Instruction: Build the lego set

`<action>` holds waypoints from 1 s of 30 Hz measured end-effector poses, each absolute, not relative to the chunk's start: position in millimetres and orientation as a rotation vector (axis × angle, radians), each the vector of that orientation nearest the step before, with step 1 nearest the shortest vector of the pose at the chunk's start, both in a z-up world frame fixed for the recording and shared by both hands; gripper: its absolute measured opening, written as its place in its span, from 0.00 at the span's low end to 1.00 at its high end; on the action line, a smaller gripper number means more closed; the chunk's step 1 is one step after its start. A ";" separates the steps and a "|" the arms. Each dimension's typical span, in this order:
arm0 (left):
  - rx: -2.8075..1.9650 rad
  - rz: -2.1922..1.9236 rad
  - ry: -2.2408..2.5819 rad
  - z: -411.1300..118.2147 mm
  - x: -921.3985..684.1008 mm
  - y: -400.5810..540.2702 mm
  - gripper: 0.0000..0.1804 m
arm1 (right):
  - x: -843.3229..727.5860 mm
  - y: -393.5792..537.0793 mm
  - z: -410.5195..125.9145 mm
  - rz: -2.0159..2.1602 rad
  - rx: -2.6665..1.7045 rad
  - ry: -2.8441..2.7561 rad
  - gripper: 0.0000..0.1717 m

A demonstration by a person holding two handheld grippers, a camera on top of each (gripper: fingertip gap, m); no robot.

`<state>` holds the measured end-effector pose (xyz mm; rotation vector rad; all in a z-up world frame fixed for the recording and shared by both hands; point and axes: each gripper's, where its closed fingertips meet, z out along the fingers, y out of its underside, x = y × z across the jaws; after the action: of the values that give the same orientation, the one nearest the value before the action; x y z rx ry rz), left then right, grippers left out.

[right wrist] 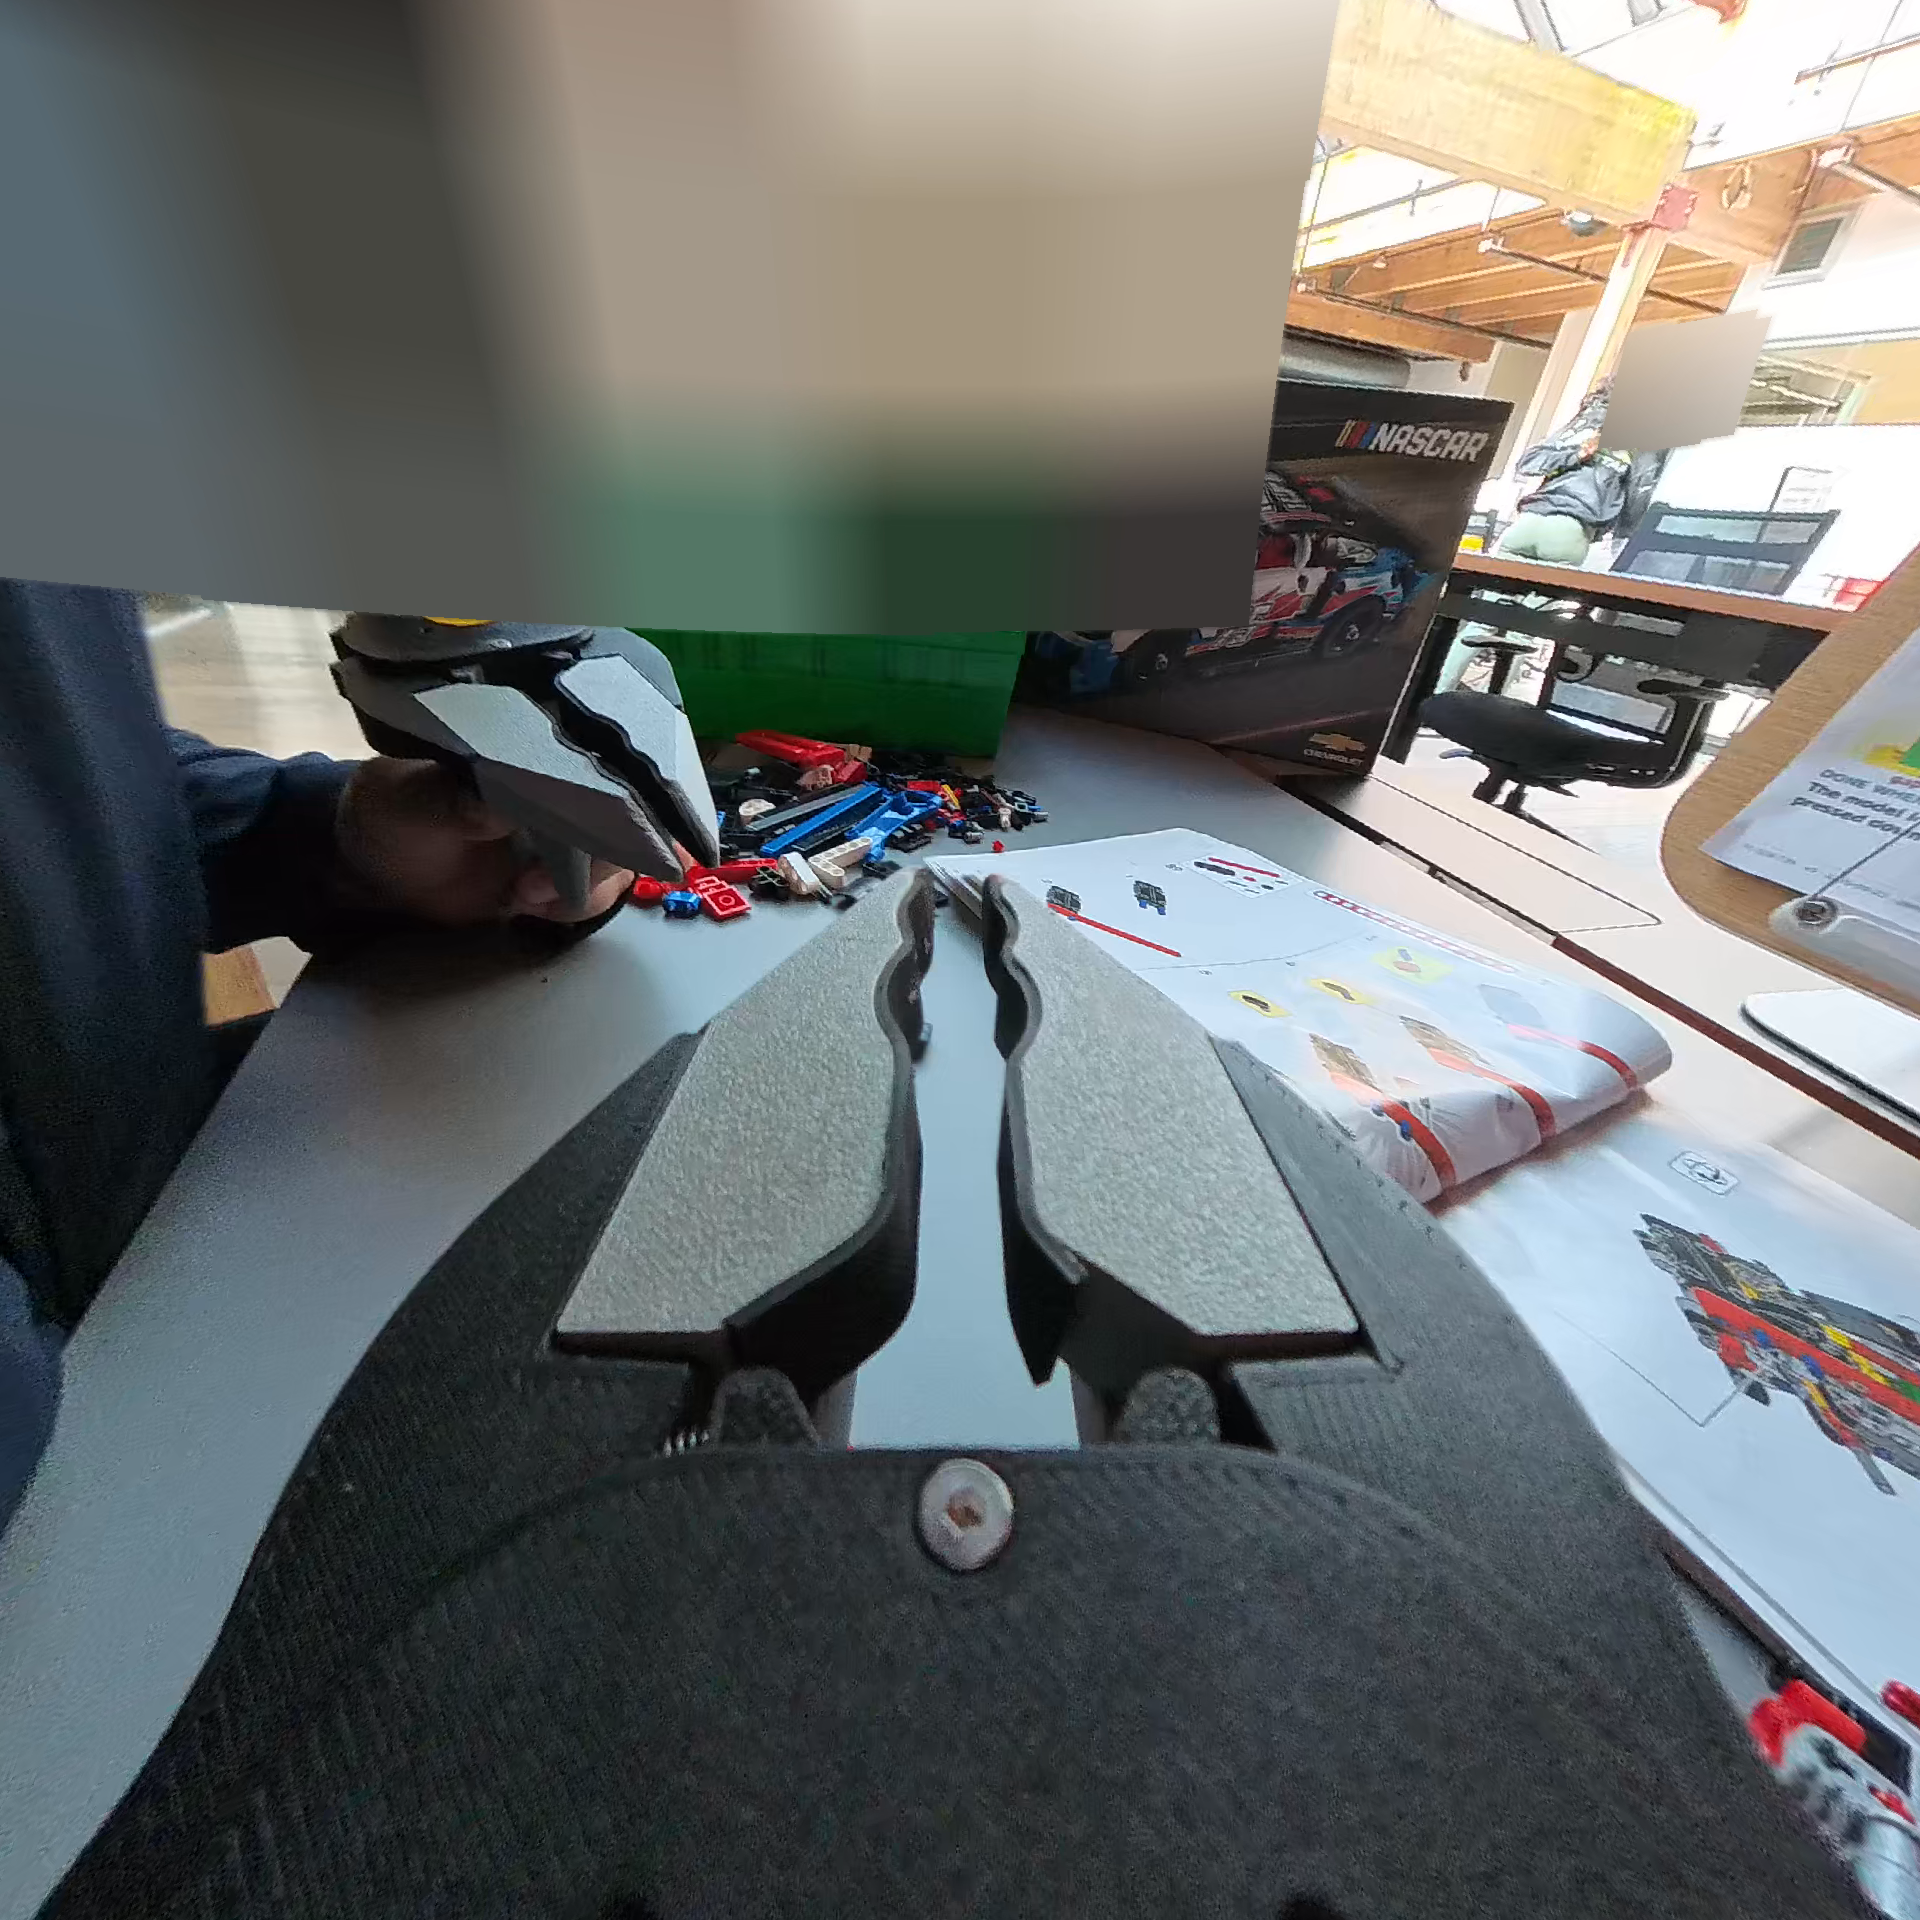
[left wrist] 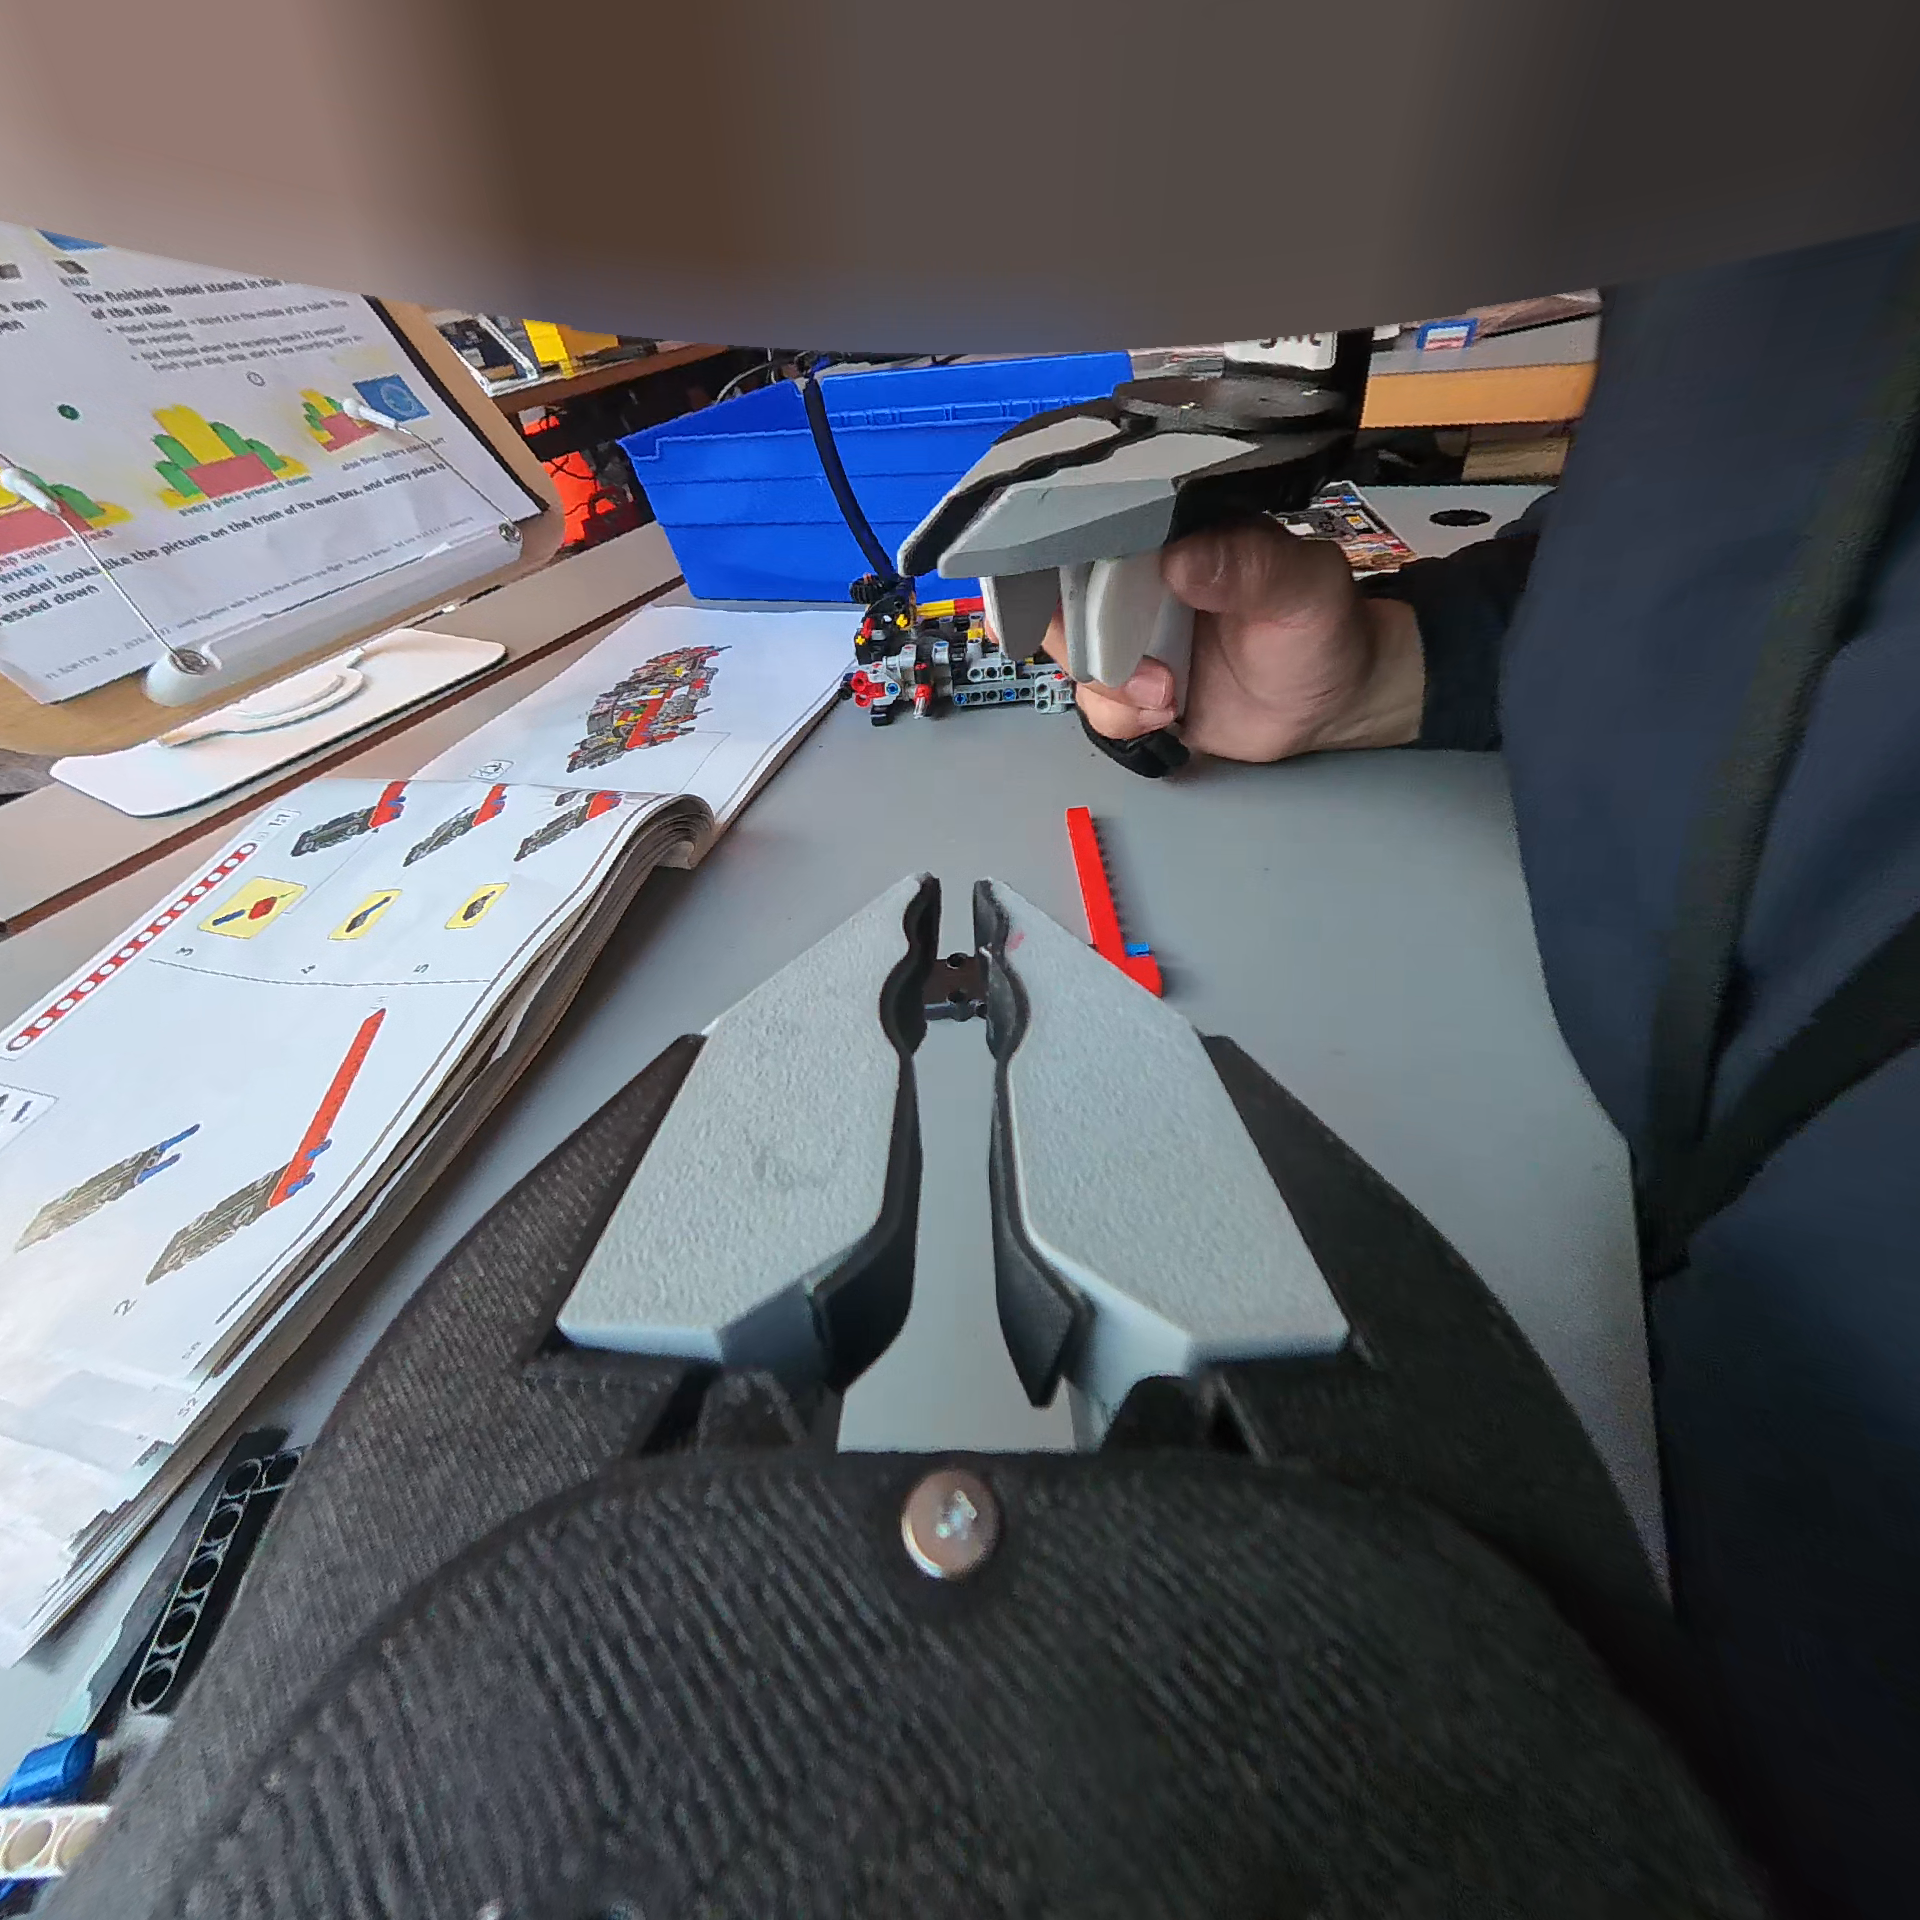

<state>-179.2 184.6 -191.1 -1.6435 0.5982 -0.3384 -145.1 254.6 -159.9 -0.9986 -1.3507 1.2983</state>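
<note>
In the left wrist view my left gripper (left wrist: 956,894) is shut on a small black pin-hole piece (left wrist: 958,987), low over the grey table (left wrist: 1351,1039). A long red beam with a blue pin (left wrist: 1101,894) lies just to its right. My right gripper (left wrist: 914,561), held by a hand, hangs tips down over a partly built grey, black and red model (left wrist: 935,665). In the right wrist view my right gripper (right wrist: 958,894) has its pads a narrow gap apart with bare table showing between them. The left gripper (right wrist: 696,857) shows there beside a pile of loose pieces (right wrist: 862,810).
An open instruction booklet (left wrist: 312,987) lies at the left and also shows in the right wrist view (right wrist: 1351,987). A blue bin (left wrist: 748,488), a green bin (right wrist: 852,686), a car-model box (right wrist: 1340,582) and a sheet stand (left wrist: 208,436) stand at the back. A black beam (left wrist: 208,1579) lies near left.
</note>
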 end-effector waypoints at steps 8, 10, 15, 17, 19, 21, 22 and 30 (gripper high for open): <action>-1.649 -0.327 0.591 -191.5 -179.9 185.7 0.02 | -151.2 260.9 -173.3 1.200 -1.056 -1.408 0.05; -1.648 -0.328 0.588 -191.2 -179.3 185.3 0.02 | -155.3 262.6 -180.8 1.179 -1.097 -1.432 0.05; -1.682 -0.349 0.577 -193.2 -172.4 169.5 0.02 | -158.9 263.8 -192.2 1.078 -1.151 -1.468 0.04; -1.804 -0.306 0.563 -209.3 -178.6 158.8 0.03 | -158.0 260.8 -198.4 1.030 -1.175 -1.506 0.05; -1.891 -0.246 0.566 -221.7 -189.6 146.5 0.07 | -159.6 255.6 -207.0 0.966 -1.205 -1.577 0.03; -1.921 -0.210 0.558 -225.8 -198.7 136.5 0.08 | -165.8 251.2 -213.3 0.913 -1.237 -1.617 0.06; -1.914 -0.194 0.557 -224.9 -201.9 133.2 0.08 | -170.1 248.3 -215.9 0.899 -1.248 -1.632 0.06; -1.828 -0.113 0.597 -216.5 -214.7 126.7 0.07 | -201.3 238.7 -234.5 0.839 -1.311 -1.785 0.05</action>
<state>-214.7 126.7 -216.5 -1.8276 0.5974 -0.1132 -201.3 238.7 -234.5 -1.3108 -1.7851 0.8394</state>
